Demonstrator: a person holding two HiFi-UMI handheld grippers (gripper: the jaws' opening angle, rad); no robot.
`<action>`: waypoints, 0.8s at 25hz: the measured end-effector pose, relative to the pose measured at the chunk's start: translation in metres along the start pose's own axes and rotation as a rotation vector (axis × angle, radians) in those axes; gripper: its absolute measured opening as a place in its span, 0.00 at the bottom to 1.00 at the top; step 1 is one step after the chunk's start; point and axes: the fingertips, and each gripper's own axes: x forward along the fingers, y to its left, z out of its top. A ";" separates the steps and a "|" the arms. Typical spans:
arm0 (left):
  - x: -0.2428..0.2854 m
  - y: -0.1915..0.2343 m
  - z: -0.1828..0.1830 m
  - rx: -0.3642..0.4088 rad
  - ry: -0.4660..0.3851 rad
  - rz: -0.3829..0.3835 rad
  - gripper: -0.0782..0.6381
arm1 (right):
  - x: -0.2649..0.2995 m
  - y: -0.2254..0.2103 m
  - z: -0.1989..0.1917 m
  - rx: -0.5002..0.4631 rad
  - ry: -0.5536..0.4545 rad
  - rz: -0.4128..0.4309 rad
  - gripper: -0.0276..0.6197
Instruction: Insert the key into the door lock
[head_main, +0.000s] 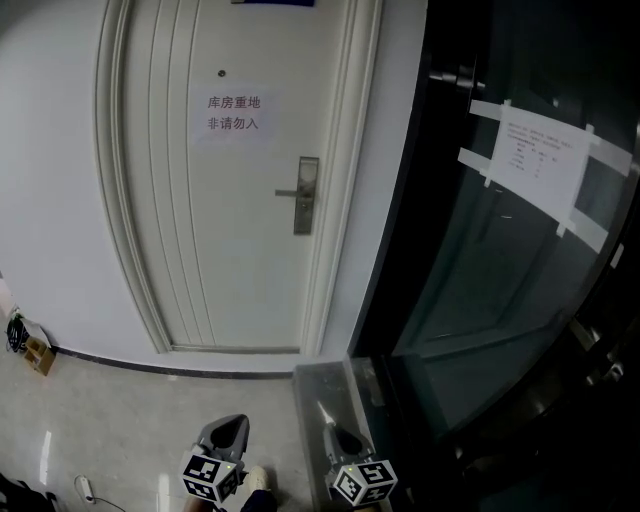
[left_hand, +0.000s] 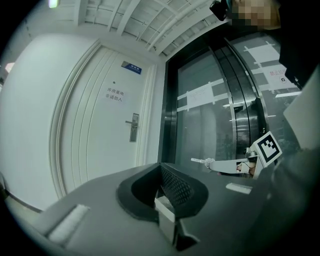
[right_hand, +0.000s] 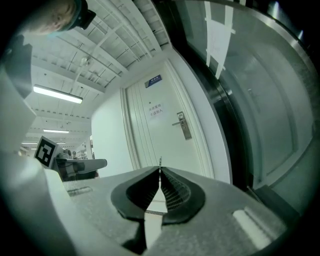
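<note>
Only a thin key (right_hand: 160, 162) tip beyond the right gripper (right_hand: 160, 171) fingers (right_hand: 176, 192).

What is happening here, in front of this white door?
A person stands back from the white door and holds a gripper in each hand. The right gripper has its jaws shut on a key, which sticks out toward the door. The left gripper is shut with nothing in it. The key has not yet reached the door lock.
</note>
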 end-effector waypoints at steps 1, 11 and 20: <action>0.007 0.004 0.001 -0.001 0.001 -0.002 0.11 | 0.007 -0.003 0.001 0.004 0.001 -0.002 0.06; 0.081 0.059 0.020 -0.005 0.008 -0.024 0.11 | 0.088 -0.033 0.023 -0.006 0.004 -0.042 0.06; 0.143 0.130 0.043 -0.008 -0.004 -0.024 0.11 | 0.176 -0.048 0.045 -0.009 0.001 -0.061 0.06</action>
